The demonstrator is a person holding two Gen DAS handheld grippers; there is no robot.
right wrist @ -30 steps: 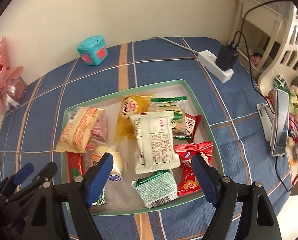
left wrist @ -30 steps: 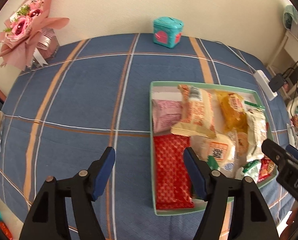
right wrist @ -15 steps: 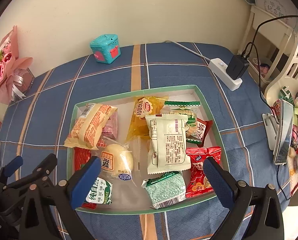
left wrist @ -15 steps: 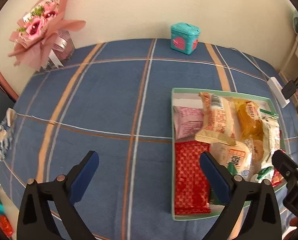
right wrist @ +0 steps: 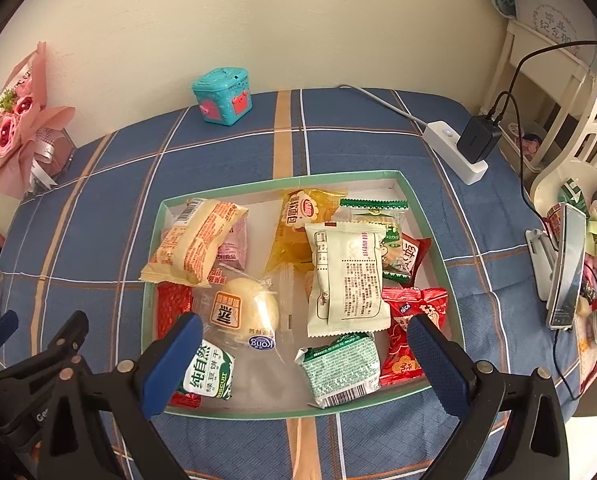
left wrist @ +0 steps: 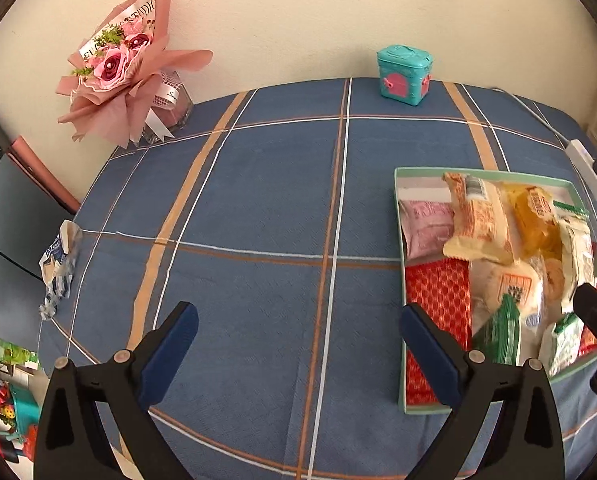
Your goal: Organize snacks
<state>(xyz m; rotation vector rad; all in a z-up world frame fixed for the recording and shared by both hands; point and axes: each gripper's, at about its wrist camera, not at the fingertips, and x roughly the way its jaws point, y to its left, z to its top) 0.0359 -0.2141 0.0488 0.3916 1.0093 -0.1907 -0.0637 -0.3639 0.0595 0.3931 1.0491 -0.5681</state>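
Blue plaid tablecloth covers table. Green-rimmed tray at centre of right view, 3 o'clock in left view, full of snack packets. White packet mid-tray; green biscuit packet at tray's 6 o'clock. Teal box at 12 o'clock. Left gripper over bare cloth, right gripper over tray; both jaws just spread wide, released, nothing between.
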